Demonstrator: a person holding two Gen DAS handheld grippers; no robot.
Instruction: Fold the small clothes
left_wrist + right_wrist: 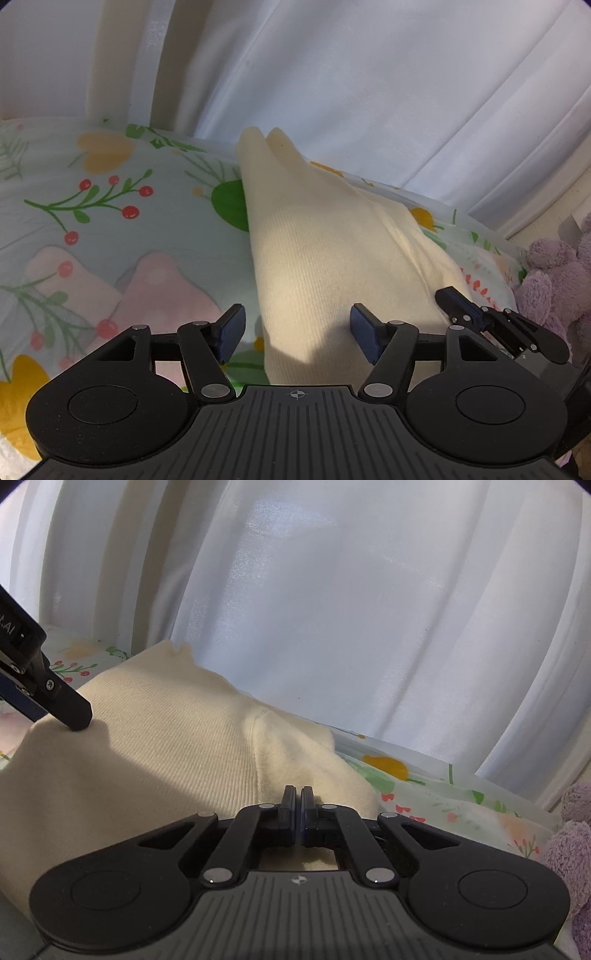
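Note:
A cream knit garment (332, 251) lies folded lengthwise on the floral bedsheet (110, 206), running away toward the curtain. My left gripper (298, 332) is open just above its near end, a blue pad on either side of the cloth and neither pressing it. My right gripper (298, 797) is shut over the garment (166, 746) near its right edge, and I see no cloth between the pads. It also appears from the left wrist, the right gripper (454, 301) by the garment's right side. From the right wrist, one of the left gripper's fingers (70, 710) rests on the cloth.
Two pale pink pieces (159, 291) lie on the sheet left of the cream garment. A purple plush toy (554, 280) sits at the bed's right edge, the same plush toy (569, 849) showing from the right wrist. A white curtain (332, 609) hangs right behind the bed.

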